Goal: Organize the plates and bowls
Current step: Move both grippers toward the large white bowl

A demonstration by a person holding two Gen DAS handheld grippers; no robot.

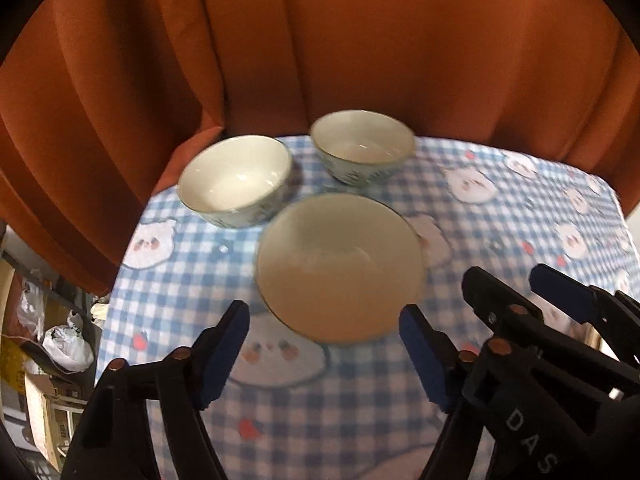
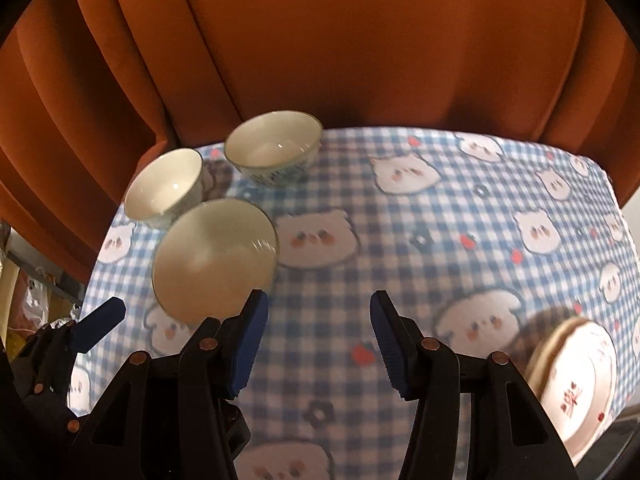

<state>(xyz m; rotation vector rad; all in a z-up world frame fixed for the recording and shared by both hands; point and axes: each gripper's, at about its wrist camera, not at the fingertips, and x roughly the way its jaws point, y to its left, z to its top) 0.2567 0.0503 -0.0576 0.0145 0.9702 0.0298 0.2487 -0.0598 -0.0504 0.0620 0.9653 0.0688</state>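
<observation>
- The left gripper [image 1: 324, 354] hangs with its jaws apart and nothing between the blue pads; the nearest bowl [image 1: 340, 266] sits on the checked cloth just ahead of the fingertips, not yet touched.
- The right gripper [image 2: 316, 340] is also parted and empty, over bare tablecloth [image 2: 440, 240], close beside the left one.
- Two more bowls stand behind: the left bowl [image 1: 236, 180] and the far bowl [image 1: 362, 146], near each other by the orange curtain [image 1: 320, 40]. A stack of plates [image 2: 576, 384] sits well apart at the right edge.
- Risk one: the near bowl's rim is wide and smooth. A bite on one wall only could let it tip or slip out as it lifts.
- Risk two: the two tools are crowded side by side; if both go for the same bowl they could knock fingers.
- Risk three: the bowls sit close together, so a push on the front one could slide it into the two behind and chip them.
- Risk four: the cloth may drag or bunch under a scraping fingertip, and the plates lie right at the table edge.
</observation>
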